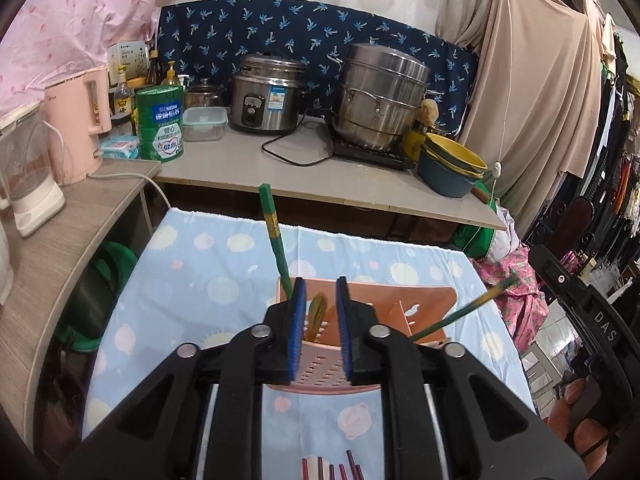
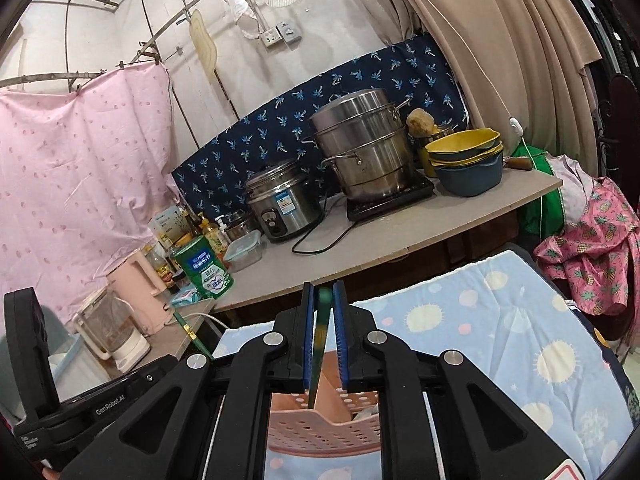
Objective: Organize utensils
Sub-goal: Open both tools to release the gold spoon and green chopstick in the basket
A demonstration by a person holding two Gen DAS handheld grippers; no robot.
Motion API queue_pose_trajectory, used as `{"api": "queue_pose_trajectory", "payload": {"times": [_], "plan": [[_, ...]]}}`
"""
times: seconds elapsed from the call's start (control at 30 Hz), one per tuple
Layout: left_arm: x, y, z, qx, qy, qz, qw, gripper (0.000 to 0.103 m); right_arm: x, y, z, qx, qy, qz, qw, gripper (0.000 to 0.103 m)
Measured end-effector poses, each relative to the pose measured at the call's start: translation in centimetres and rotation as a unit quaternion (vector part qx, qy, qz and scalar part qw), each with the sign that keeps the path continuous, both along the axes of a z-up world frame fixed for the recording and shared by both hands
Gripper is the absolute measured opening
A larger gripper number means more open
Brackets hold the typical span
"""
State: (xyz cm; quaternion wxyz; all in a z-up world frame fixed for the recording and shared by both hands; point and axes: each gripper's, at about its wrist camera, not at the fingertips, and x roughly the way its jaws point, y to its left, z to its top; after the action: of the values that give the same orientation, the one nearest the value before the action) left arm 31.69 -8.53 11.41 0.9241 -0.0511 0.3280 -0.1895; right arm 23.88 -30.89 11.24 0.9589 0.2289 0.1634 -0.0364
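Makeshift home kitchen corner where I'm working. Rice cooker (image 1: 267,94), stacked steamer pot (image 1: 380,96) on hotplate, pink kettle (image 1: 80,120), bowls (image 1: 452,166) crowd a counter (image 1: 256,172). Cloth sheets cover walls; hanging clothes (image 1: 616,128) alongside.

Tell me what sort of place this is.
Probably a makeshift home kitchen corner: a rice cooker and stacked steel steamer pot stand on a counter, with clothes hanging alongside.

green chopstick (image 2: 322,344) between fingers (image 2: 308,336), pink holder (image 2: 320,424) below
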Motion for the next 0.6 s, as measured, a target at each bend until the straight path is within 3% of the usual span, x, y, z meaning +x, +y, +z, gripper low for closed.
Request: {"api": "queue_pose_trajectory", "payload": {"times": [0.07,0.23,0.6], "plan": [[-0.1,0.2,0.0,-0.004,0.001,0.005,1.0000,0.033,-0.2,0.0,-0.1,0.000,0.000,-0.001,1.000,0.015],[-0.8,0.7,-0.1,0.003,-0.001,0.011,0.9999,0.034,-1.2,0.2,-0.1,-0.004,-0.001,0.001,1.000,0.021],[-4.9,2.6,-0.8,0.008,0.009,0.013,0.9998,0.036,-6.4,1.7,-1.9,0.017,0.017,0.024,0.999,0.022]]}}
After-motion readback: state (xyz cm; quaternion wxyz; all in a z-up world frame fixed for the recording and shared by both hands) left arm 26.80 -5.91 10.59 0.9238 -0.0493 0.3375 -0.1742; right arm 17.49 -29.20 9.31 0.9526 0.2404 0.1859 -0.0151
